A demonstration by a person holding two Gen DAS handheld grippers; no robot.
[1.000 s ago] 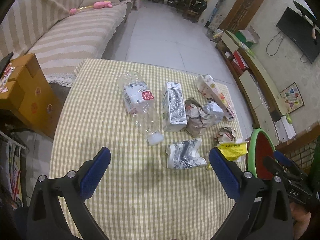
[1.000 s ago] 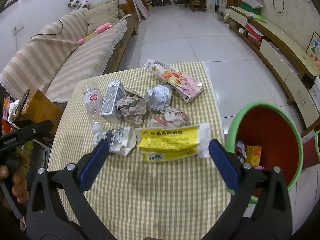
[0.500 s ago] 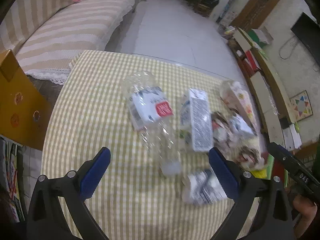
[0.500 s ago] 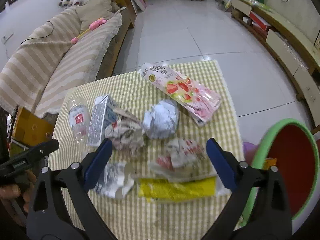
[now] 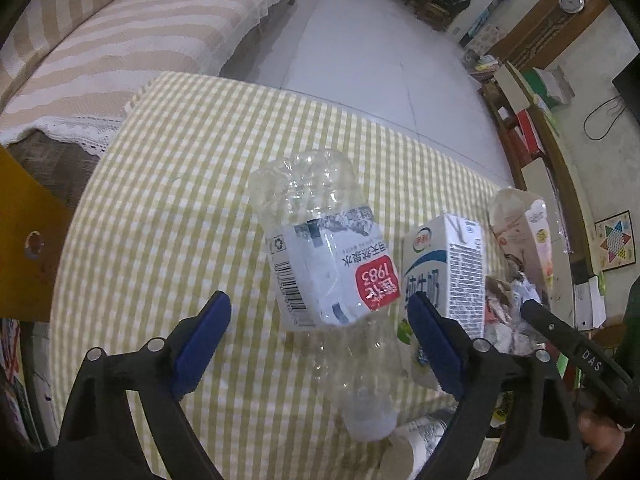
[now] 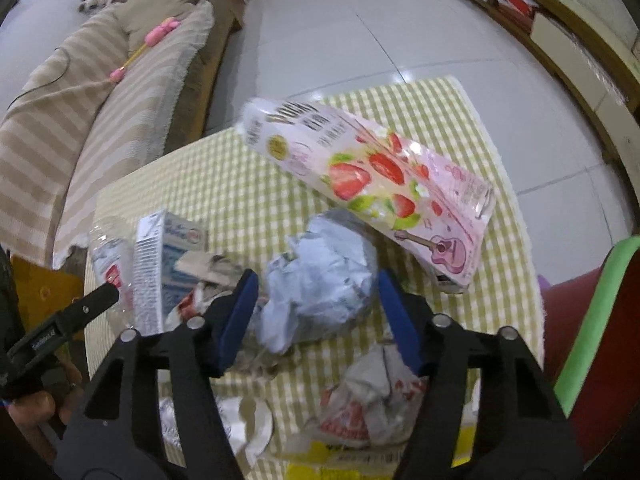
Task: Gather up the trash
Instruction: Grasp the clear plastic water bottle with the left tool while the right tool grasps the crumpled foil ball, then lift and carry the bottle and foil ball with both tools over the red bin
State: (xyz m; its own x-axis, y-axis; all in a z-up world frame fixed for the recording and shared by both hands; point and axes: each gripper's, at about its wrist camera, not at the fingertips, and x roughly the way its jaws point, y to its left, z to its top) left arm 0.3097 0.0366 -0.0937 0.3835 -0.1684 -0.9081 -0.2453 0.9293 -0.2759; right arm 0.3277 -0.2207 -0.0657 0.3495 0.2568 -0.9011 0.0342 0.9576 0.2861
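Both grippers have advanced over the checked counter (image 5: 168, 200): left gripper (image 5: 318, 344) wide around the clear crushed plastic bottle (image 5: 328, 276), right gripper (image 6: 318, 318) wide astride the crumpled grey paper ball (image 6: 320, 284), green-rimmed bin (image 6: 592, 320) at 3 o'clock, both grasps imminent.

Left tongs (image 5: 318, 334): black plastic arms forking into a wide V, each tipped with a long royal-blue pad (image 5: 202, 338); round silver rivets sit in pairs along the arms; right tongs (image 6: 316, 316) are the same build, black frame, blue pads (image 6: 239, 312), silver pins catching the light; across in the right wrist view, a black bar with small white lettering; a bare hand (image 6: 38, 398) grips beneath it, skin tanned, fingers curled; in the left wrist view the opposite bar reads "DAS" in white.
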